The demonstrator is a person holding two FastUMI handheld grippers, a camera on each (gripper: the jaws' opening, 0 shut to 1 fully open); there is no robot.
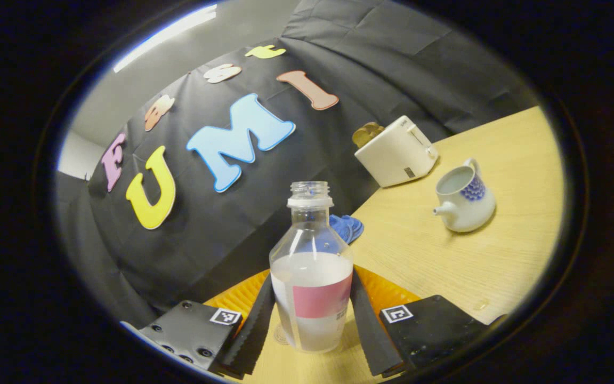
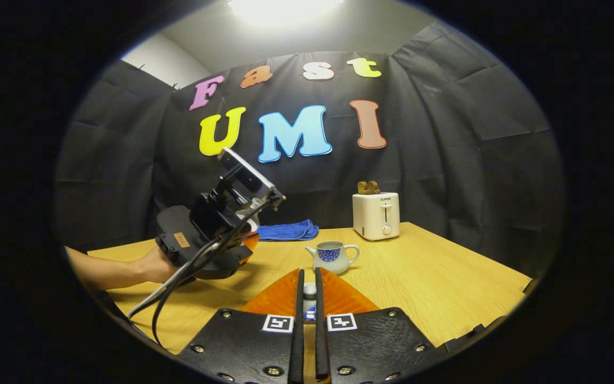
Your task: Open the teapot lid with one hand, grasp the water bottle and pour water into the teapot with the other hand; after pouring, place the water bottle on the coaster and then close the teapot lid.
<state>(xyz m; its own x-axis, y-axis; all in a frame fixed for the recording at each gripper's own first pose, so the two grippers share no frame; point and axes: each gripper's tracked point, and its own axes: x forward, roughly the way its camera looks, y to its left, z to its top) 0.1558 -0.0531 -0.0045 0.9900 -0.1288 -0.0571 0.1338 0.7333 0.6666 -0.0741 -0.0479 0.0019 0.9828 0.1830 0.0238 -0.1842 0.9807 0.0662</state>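
In the left gripper view, a clear uncapped water bottle (image 1: 311, 288) with a pink label, about half full, stands between my left gripper's (image 1: 312, 274) fingers, which press on both its sides. To its right, apart on the table, sits the white teapot (image 1: 464, 200) with blue pattern, its top open. In the right gripper view, my right gripper (image 2: 310, 272) is nearly closed on a small white and blue teapot lid (image 2: 309, 292). The lidless teapot (image 2: 332, 257) stands just beyond it. The left gripper (image 2: 205, 234), held by a hand (image 2: 152, 264), hovers left of the teapot, hiding most of the bottle.
A white toaster (image 2: 376, 216) with toast stands at the back of the wooden table (image 2: 445, 288), with a folded blue cloth (image 2: 287, 231) to its left. The table's right edge runs close by. A cable (image 2: 179, 282) hangs from the left gripper.
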